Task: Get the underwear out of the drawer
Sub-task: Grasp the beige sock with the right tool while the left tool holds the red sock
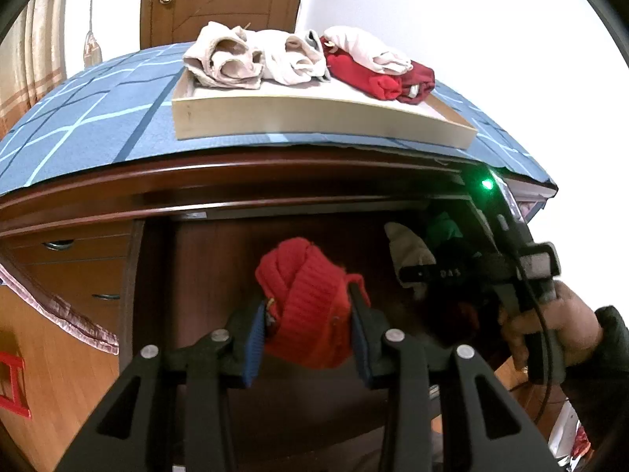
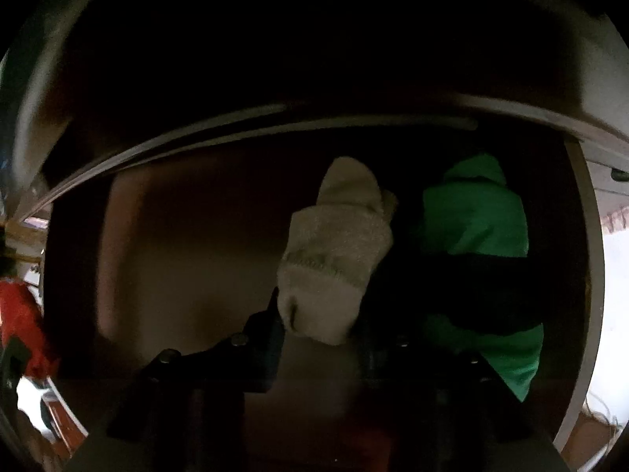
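Left gripper [image 1: 308, 330]: clenched on a red knit bundle [image 1: 304, 299], which bulges up and ahead of the blue pads [image 1: 251, 344], clear of the drawer [image 1: 275, 244] mouth.

Right gripper [image 2: 320, 328]: deep in the dark drawer, fingers spread either side of the near end of a cream rolled garment [image 2: 336, 251]. Its long axis runs straight ahead from the claw, slightly right. Probably not yet pinched; right finger lost in shadow. Green-and-black garment [image 2: 477, 216] just right of it, touching or nearly.

Tray [image 1: 314, 118] holding pale and red pieces sits above, on the blue cloth [image 1: 98, 126].
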Demonstrator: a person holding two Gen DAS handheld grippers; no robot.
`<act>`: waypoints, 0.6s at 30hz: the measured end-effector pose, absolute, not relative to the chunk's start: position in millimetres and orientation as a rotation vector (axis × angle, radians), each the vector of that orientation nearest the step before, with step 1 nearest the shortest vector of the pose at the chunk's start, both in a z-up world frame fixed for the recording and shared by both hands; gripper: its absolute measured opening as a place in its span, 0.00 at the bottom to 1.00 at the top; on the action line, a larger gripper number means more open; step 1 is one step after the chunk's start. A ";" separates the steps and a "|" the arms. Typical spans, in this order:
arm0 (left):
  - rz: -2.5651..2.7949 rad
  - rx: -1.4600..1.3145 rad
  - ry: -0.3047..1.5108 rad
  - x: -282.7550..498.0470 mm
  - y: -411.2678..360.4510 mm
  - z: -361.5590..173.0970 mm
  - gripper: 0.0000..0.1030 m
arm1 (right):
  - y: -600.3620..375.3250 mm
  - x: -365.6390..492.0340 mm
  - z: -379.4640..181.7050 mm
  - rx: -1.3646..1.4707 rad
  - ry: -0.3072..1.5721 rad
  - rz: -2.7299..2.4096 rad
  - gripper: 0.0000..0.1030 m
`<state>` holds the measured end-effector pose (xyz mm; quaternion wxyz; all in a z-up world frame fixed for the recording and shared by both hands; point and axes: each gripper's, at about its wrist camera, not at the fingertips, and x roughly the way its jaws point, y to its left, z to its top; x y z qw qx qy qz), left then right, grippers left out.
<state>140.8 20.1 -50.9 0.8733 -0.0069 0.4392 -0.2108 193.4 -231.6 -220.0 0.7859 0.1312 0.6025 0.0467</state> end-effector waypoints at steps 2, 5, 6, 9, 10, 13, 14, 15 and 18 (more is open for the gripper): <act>-0.440 -0.015 0.920 140.8 20.6 -51.2 0.35 | -230.4 186.3 -218.2 0.282 1.288 0.124 0.33; -0.434 -0.011 0.919 141.0 20.9 -51.4 0.35 | -227.7 172.5 -207.9 0.324 1.256 0.183 0.33; -0.431 -0.010 0.918 141.3 21.1 -51.4 0.35 | -228.7 167.3 -202.6 0.326 1.231 0.194 0.32; -0.429 -0.008 0.913 141.4 21.8 -50.3 0.35 | -231.3 153.7 -189.7 0.354 1.173 0.204 0.32; -0.430 -0.008 0.911 141.1 21.9 -49.8 0.35 | -230.9 148.9 -185.7 0.378 1.158 0.210 0.32; -0.423 0.004 0.901 139.6 22.1 -48.4 0.35 | -230.2 135.7 -175.7 0.436 1.123 0.225 0.32; -0.420 0.002 0.900 139.6 22.9 -48.0 0.35 | -228.1 130.1 -171.4 0.443 1.107 0.227 0.32; -0.418 -0.001 0.900 139.6 23.9 -47.7 0.35 | -227.0 125.2 -165.7 0.446 1.088 0.232 0.32; -0.411 -0.006 0.887 137.6 26.5 -43.8 0.35 | -223.6 113.2 -145.3 0.463 1.036 0.265 0.33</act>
